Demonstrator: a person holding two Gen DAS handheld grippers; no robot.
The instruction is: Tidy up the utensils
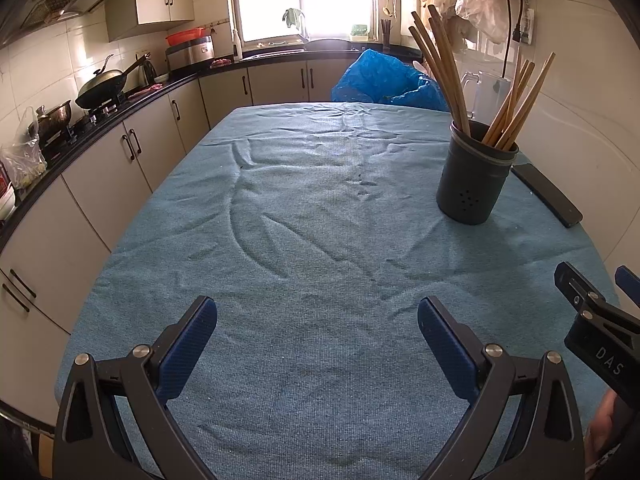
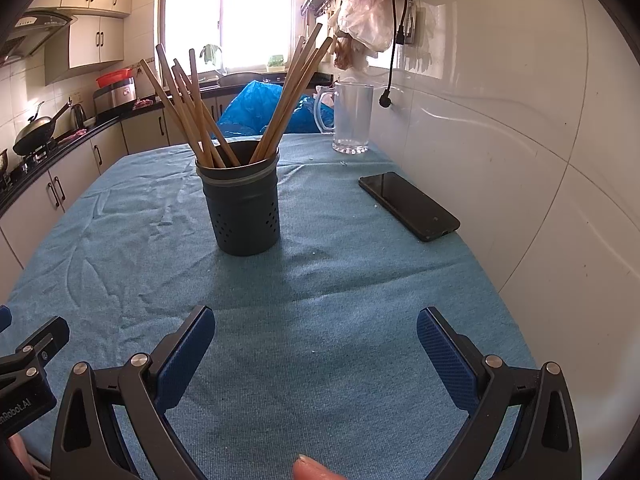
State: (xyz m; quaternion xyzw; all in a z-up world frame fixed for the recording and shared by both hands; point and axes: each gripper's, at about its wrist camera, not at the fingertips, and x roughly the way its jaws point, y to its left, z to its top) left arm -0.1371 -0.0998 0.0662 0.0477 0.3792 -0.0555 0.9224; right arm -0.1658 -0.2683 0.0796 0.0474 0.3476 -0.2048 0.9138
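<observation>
Readable writing is sparse: the body of the right gripper (image 1: 600, 300), seen at the lower right edge of the left wrist view, carries the letters "DAS", and the body of the left gripper (image 2: 24, 360), at the lower left of the right wrist view, shows "nRobot.AI", cut off at its start.

The left gripper (image 1: 318, 344) has its blue-padded fingers spread wide, holding nothing and touching nothing, above the blue cloth (image 1: 320, 220) that covers the bench. The right gripper (image 2: 316, 346) is likewise spread wide and empty over the same cloth (image 2: 320, 280). A fingertip (image 2: 314, 470) shows at the bottom edge of the right wrist view.

The dark perforated holder (image 2: 244, 204) stands upright on the cloth, ahead of the right gripper and slightly to its left; in the left wrist view the holder (image 1: 476, 176) sits far to the right. Wooden chopsticks (image 2: 192, 108) lean out of it in two fans, left and right (image 1: 440, 68).

A black phone (image 2: 408, 206) lies flat near the bench's right edge, beside the white tiled wall (image 2: 520, 120). A clear glass mug (image 2: 352, 118) stands at the far right corner, with a blue plastic bag (image 2: 256, 108) behind the far edge. The cloth between both grippers and the holder is bare, as is its whole left half, which ends at the bench edge facing the kitchen cabinets (image 1: 100, 168).
</observation>
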